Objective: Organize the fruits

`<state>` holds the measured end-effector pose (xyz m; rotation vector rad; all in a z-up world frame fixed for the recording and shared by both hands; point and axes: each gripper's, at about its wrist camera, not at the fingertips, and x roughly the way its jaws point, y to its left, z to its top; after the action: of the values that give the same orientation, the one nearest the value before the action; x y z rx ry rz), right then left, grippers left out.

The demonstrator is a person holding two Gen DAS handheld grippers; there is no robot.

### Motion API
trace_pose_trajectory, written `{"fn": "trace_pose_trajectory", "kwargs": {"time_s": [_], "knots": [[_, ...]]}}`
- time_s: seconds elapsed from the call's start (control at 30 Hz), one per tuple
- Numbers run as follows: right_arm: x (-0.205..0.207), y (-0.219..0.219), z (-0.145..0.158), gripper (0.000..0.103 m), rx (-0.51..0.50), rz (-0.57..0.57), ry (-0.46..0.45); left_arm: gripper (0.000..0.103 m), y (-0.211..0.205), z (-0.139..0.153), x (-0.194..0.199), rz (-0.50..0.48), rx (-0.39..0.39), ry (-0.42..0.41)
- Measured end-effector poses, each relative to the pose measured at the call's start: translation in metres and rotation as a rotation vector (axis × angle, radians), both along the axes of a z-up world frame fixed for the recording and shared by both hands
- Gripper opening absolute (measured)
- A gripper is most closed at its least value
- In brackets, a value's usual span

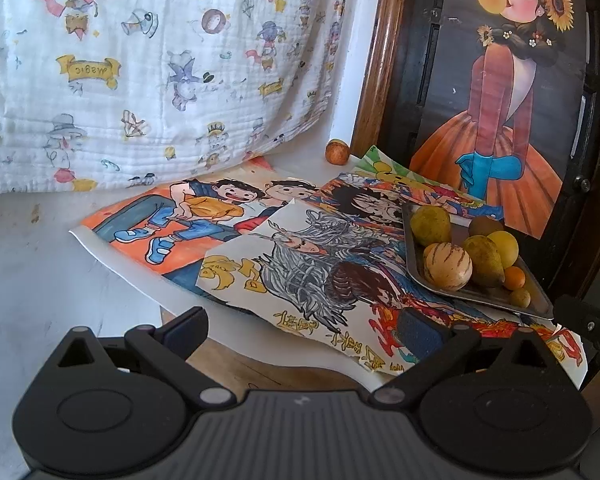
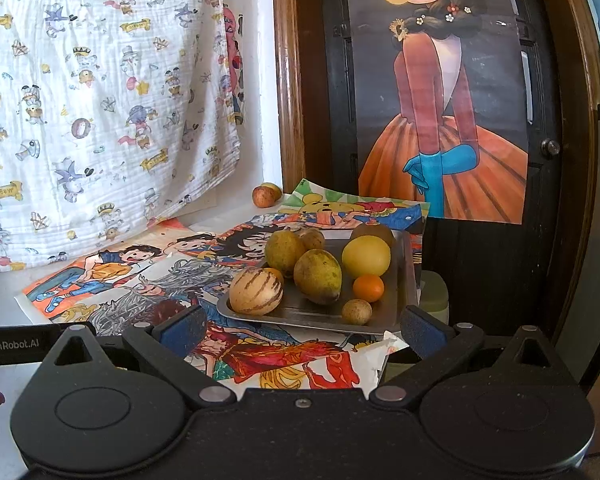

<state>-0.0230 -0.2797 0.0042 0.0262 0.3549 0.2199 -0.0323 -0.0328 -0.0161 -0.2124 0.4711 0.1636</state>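
Two handheld grippers face a table spread with coloured cartoon drawings [image 1: 236, 240], and both are spread wide with nothing between their fingers. A metal tray [image 2: 400, 280] rests on the drawings at the table's far right, in front of a poster of a girl in an orange dress [image 2: 444, 120].

On the tray lie a striped tan melon-like fruit [image 2: 256, 291] at the near left corner, two green pears [image 2: 318, 276], a round yellow fruit [image 2: 366, 256], a small orange [image 2: 368, 288], a small tan fruit [image 2: 357, 311] at the near edge, and brown fruits at the back.

The right gripper [image 2: 302, 330] sits just short of the tray's near edge, its fingers lined up with the tray's two front corners. The left gripper [image 1: 302, 326] hovers over the front drawings, with the tray ahead and to its right, near but apart.

Another brown fruit [image 1: 337, 152] lies alone on the table by the back wall, well apart from the tray, next to a hanging white printed cloth [image 1: 140, 72].
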Motion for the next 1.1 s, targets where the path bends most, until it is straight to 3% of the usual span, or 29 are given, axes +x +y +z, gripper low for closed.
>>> {"fn": "trace_pose_trajectory", "kwargs": {"time_s": [1.1], "knots": [[-0.0007,0.0033,-0.0027,0.103,-0.006,-0.001,0.010,0.103,0.0042,-0.0034,-0.0049,0.019,-0.026,-0.001]]}}
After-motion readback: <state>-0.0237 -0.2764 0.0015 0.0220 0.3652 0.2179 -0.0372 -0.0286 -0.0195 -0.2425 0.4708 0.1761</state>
